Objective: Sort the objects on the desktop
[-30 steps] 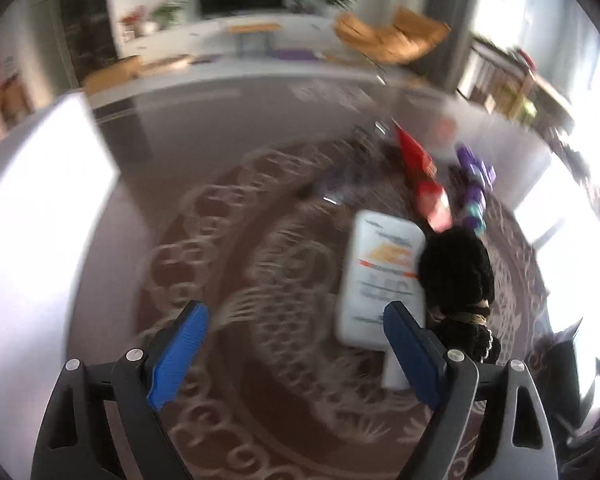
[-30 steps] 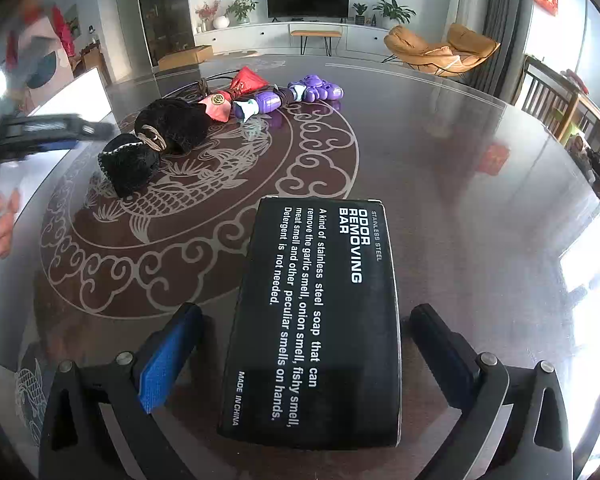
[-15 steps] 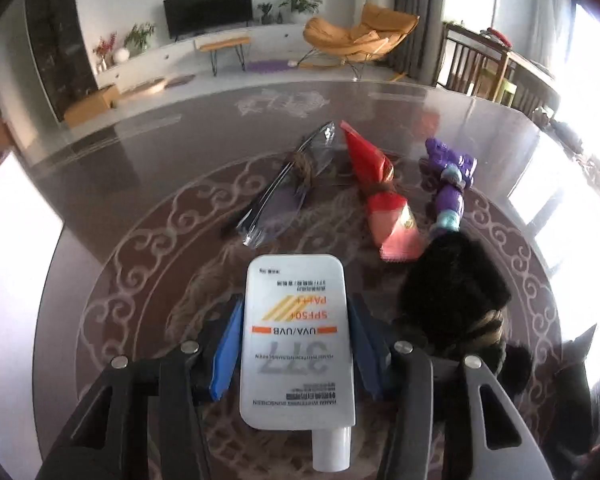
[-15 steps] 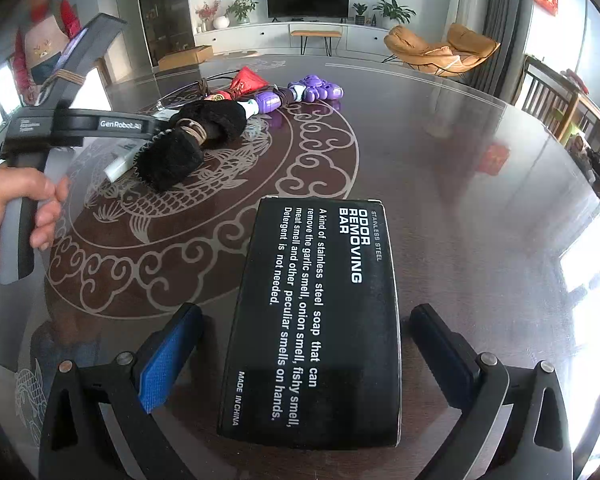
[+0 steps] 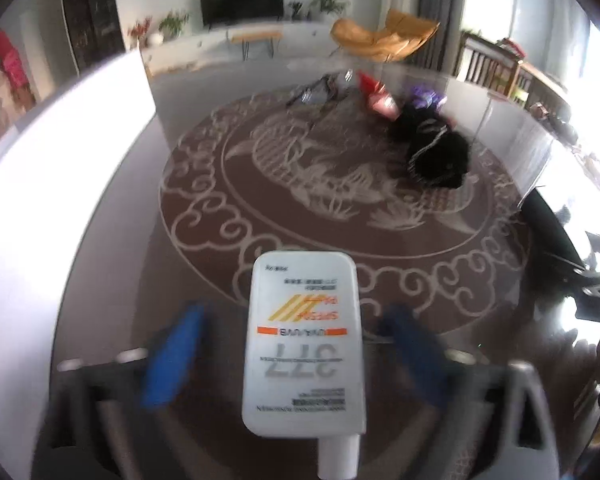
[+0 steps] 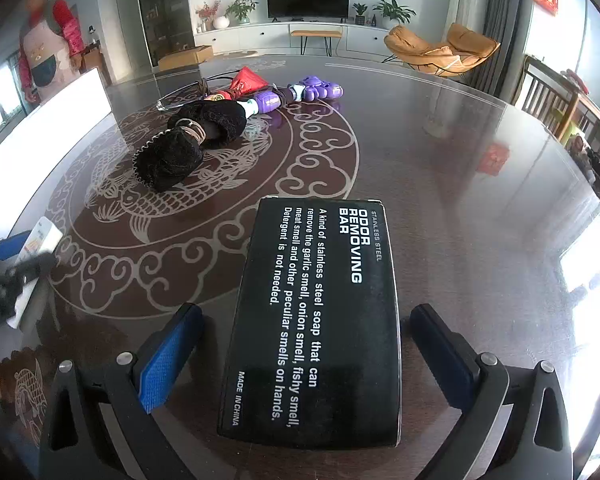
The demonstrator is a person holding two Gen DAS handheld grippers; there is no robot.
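Observation:
A white sunscreen bottle (image 5: 304,344) lies on the table between the blue pads of my left gripper (image 5: 296,344), which is open, its fingers clear of the bottle's sides; the bottle also shows at the left edge of the right wrist view (image 6: 36,246). A black odor-removing-bar box (image 6: 316,320) lies between the fingers of my right gripper (image 6: 308,344), which is open and not touching it. A black pouch (image 6: 188,144), a red packet (image 6: 248,80), a purple toy (image 6: 300,94) and glasses (image 5: 312,94) lie at the far side of the fish pattern.
The round dark glass table (image 6: 460,168) has a fish and cloud pattern (image 5: 332,184) in the middle. A white panel (image 5: 60,128) borders the table's left side. A person in red stands at far left (image 6: 44,52).
My left gripper closed on the sunscreen bottle by the pouch, carried it back to the near left of the table, and has now opened off it. The right gripper has not moved.

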